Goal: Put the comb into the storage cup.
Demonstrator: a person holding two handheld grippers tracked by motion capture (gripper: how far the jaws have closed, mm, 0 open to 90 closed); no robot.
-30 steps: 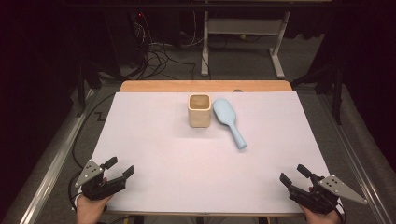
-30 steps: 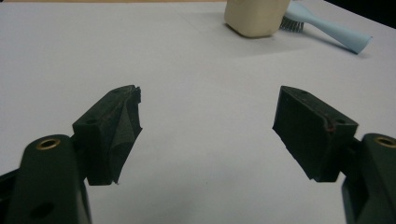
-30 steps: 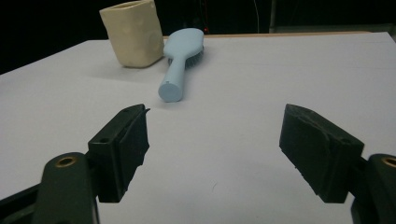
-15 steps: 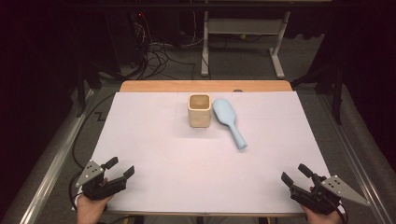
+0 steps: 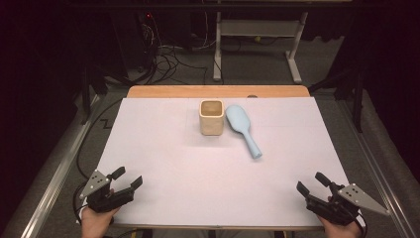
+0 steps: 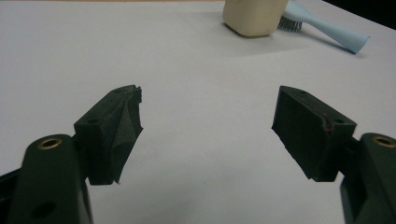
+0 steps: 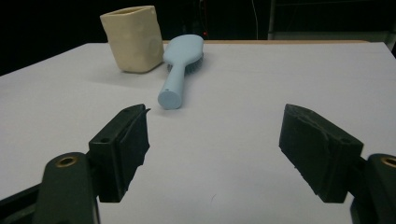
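A cream square cup (image 5: pixel 212 117) stands upright at the far middle of the white table (image 5: pixel 163 148). A light blue hairbrush (image 5: pixel 242 129) lies bristles down just to its right, handle toward the near right. My left gripper (image 5: pixel 127 178) rests open at the near left corner, held by a hand. My right gripper (image 5: pixel 310 183) rests open at the near right corner. In the left gripper view the cup (image 6: pixel 254 17) and brush (image 6: pixel 327 30) are far ahead. In the right gripper view the brush handle (image 7: pixel 172 88) points at me beside the cup (image 7: pixel 133 38). Both sets of jaws hold nothing.
A wooden strip (image 5: pixel 218 91) edges the table's far side. Metal rails (image 5: pixel 54 168) run along both sides. Beyond the table lie floor cables (image 5: pixel 168 54) and a white desk frame (image 5: pixel 257 39).
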